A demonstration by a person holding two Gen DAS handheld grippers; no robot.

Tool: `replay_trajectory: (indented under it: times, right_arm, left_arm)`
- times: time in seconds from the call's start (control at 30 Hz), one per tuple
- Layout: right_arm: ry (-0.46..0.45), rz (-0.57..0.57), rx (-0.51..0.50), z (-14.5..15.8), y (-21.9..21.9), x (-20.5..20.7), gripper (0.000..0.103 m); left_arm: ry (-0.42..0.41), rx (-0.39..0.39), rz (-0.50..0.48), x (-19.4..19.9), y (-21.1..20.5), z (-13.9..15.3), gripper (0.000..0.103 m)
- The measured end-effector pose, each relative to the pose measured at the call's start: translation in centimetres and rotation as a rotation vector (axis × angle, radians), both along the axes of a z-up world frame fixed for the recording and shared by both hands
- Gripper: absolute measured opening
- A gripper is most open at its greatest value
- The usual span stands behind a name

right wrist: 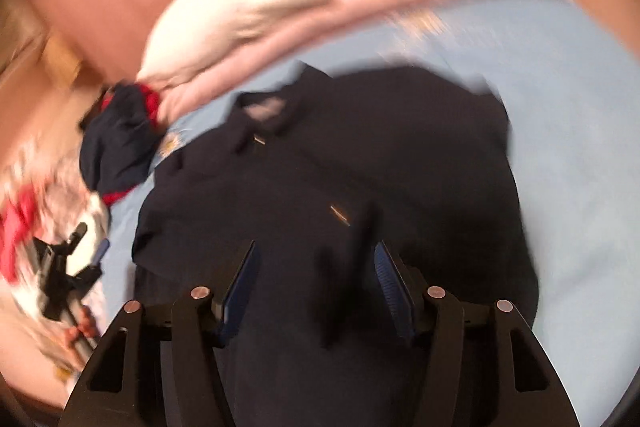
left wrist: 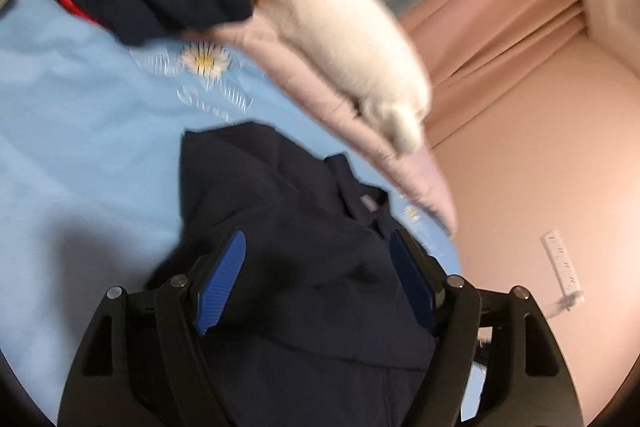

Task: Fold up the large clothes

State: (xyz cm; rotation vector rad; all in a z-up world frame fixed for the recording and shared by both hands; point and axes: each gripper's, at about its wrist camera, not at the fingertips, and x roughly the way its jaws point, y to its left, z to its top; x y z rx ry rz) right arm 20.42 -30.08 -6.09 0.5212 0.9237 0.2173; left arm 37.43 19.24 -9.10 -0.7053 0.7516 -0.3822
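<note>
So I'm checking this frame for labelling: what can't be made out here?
- Right wrist view: motion blur smears the navy jacket's collar label and the cluttered heap at left.
- Left wrist view: the jacket's lower part is cut off by the frame edge behind the left gripper.
- Embroidered lettering on the blue sheet: blurred, unreadable.

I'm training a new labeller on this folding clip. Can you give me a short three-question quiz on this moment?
1. True or false: the navy shirt lies on a light blue sheet.
2. What lies between the fingers of the right gripper? A) a red towel B) navy shirt cloth, not pinched C) nothing but sheet
3. Fill in: the flower printed on the sheet is a ____.

Key
1. True.
2. B. The jaws stand apart over the cloth.
3. Daisy.
</note>
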Motion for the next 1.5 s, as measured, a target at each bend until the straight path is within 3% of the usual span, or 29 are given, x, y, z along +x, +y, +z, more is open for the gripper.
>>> replay_trajectory:
  times: [0.07,0.13,0.17,0.2,0.27,0.37,0.4,0.47,0.53,0.63,0.73,0.8,0.87,0.93,1.0,1.1,1.2,1.3,1.37,1.5]
  right_arm:
    - [0.027,0.014,0.121,-2.5,-0.3,0.5,0.060]
    - [0.023,0.041,0.158,-3.7,0.6,1.3,0.058]
    - [0.033,0.054,0.141,-4.2,1.3,2.0,0.041]
    - [0.046,0.057,0.089,-4.3,2.0,2.6,0.011]
    - [0.049,0.076,-0.011,-3.7,3.3,3.9,0.010]
    - [-0.100,0.083,-0.033,-0.6,3.5,3.5,0.003]
    - [-0.163,0.080,-0.026,0.6,3.4,3.3,0.003]
    - [-0.192,0.083,-0.031,1.4,3.3,3.6,0.003]
    - [-0.105,0.078,-0.148,-0.4,3.9,5.1,0.003]
    - [0.026,0.075,-0.196,-3.7,3.8,5.5,0.003]
    - [-0.025,0.014,-0.237,-2.7,3.5,4.6,0.007]
    - [-0.102,-0.016,-0.320,-0.8,4.0,3.7,0.008]
    - [-0.187,0.037,-0.303,0.5,5.4,3.1,0.009]
    - [-0.210,0.101,-0.268,0.4,6.8,3.2,0.014]
    - [-0.188,0.142,-0.301,-0.8,8.4,4.2,0.019]
    - [-0.102,0.144,-0.367,-3.7,9.0,5.9,0.019]
    - [-0.116,0.127,-0.330,-4.3,8.1,5.8,0.020]
    - [-0.094,0.113,-0.290,-4.1,7.8,4.8,0.025]
    - [-0.086,0.105,-0.255,-3.2,7.3,2.5,0.033]
    - [-0.133,0.133,-0.186,-0.9,6.7,-2.2,0.051]
  left_arm:
    - [0.075,0.027,-0.033,2.1,-1.3,-1.8,0.075]
    - [0.159,0.078,-0.014,3.4,-2.2,-3.8,0.073]
    - [0.183,0.097,0.009,3.5,-2.0,-4.6,0.072]
    - [0.194,0.107,0.034,3.4,-1.7,-5.1,0.071]
    - [0.187,0.113,0.067,3.0,-0.6,-5.7,0.063]
    - [0.168,0.187,0.112,2.9,0.2,-5.7,0.054]
    - [0.166,0.212,0.130,3.0,0.5,-5.6,0.054]
    - [0.172,0.243,0.131,3.4,0.3,-5.7,0.054]
    - [0.181,0.277,0.121,3.8,0.1,-5.8,0.054]
    - [0.180,0.345,0.117,3.7,-0.4,-5.3,0.054]
    - [0.133,0.425,0.116,2.0,-0.7,-3.7,0.056]
    - [0.044,0.471,0.057,0.2,-2.0,-2.2,0.058]
    - [-0.014,0.509,-0.007,-0.9,-3.7,-1.6,0.065]
    - [-0.039,0.545,-0.061,-1.4,-5.5,-1.9,0.066]
    - [0.008,0.596,-0.083,-0.9,-6.8,-3.6,0.066]
    - [0.110,0.595,-0.097,0.3,-6.9,-6.3,0.066]
    - [0.100,0.677,-0.104,0.0,-8.1,-6.2,0.067]
    - [0.126,0.577,-0.109,-0.8,-7.4,-4.9,0.071]
    - [0.125,0.481,-0.084,-3.1,-6.0,-3.6,0.087]
    - [0.100,0.320,-0.054,-10.0,-3.1,-2.1,0.101]
